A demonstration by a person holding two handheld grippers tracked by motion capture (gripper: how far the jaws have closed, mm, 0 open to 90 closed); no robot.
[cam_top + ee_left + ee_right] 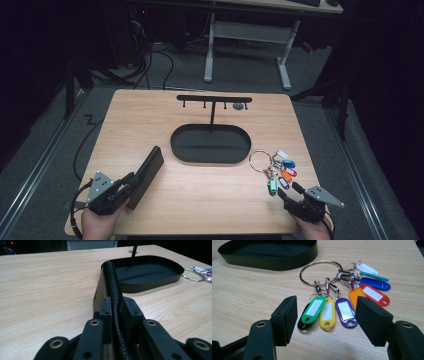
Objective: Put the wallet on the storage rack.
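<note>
Gripping the black wallet in my left fingers, right fingers spread wide before the key ring, nothing yet in the tray at 12 o'clock.

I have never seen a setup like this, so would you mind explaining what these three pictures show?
A person sits at a wooden table with a hand-held two-jaw gripper in each hand. One picture looks down from above; the other two come from cameras riding on each gripper. The left gripper is shut on the edge of a black wallet. The right gripper is open, facing a ring of coloured key tags lying flat. Between them stands a black tray with a hook stand.
</note>
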